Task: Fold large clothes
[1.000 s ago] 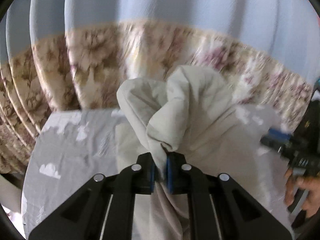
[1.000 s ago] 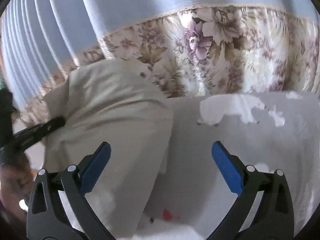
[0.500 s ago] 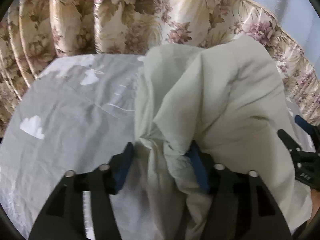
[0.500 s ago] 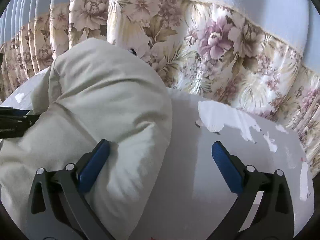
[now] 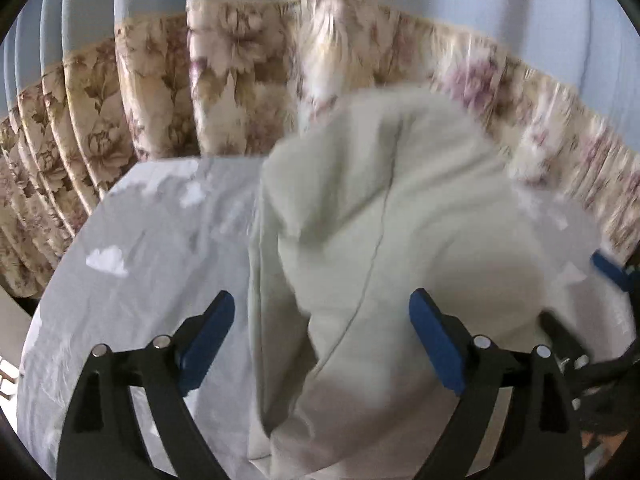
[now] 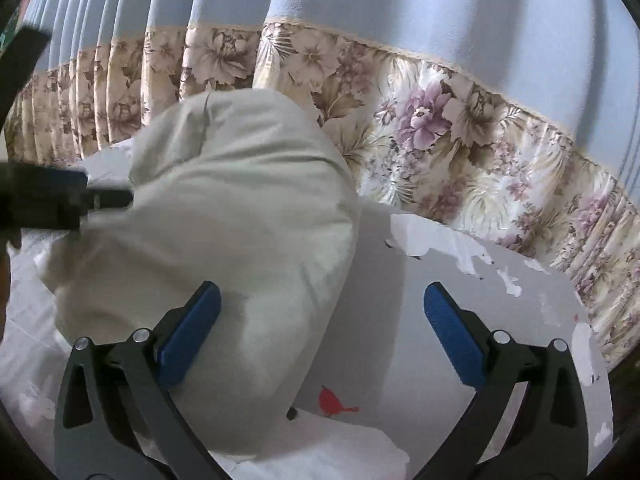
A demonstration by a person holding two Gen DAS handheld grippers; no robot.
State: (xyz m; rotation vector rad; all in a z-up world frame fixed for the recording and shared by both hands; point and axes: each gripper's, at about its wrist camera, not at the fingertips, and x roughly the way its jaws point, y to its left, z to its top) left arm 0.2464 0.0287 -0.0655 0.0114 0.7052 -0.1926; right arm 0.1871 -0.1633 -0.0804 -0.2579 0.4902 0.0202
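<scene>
A cream-coloured garment point(image 5: 380, 240) lies bunched in a mound on a grey cloth-covered table point(image 5: 132, 292). My left gripper point(image 5: 322, 340) straddles the near part of the mound; its jaws are opening and the blue pads stand clear of the fabric. In the right wrist view the same garment point(image 6: 224, 248) fills the left half. My right gripper point(image 6: 320, 332) is open, its left pad beside the mound's edge, its right pad over bare tablecloth. The left gripper shows as a black shape point(image 6: 52, 200) at that view's left edge.
A floral curtain band point(image 6: 440, 136) with pale blue fabric above hangs close behind the table. The tablecloth point(image 6: 440, 280) carries white patches and a small red bird print point(image 6: 332, 402). The table's curved right edge point(image 6: 600, 344) drops off beside the curtain.
My left gripper let go of the garment fold and its jaws spread wide; the cloth slumped into a mound. My right gripper stayed open and shifted, with the mound now nearer its left pad.
</scene>
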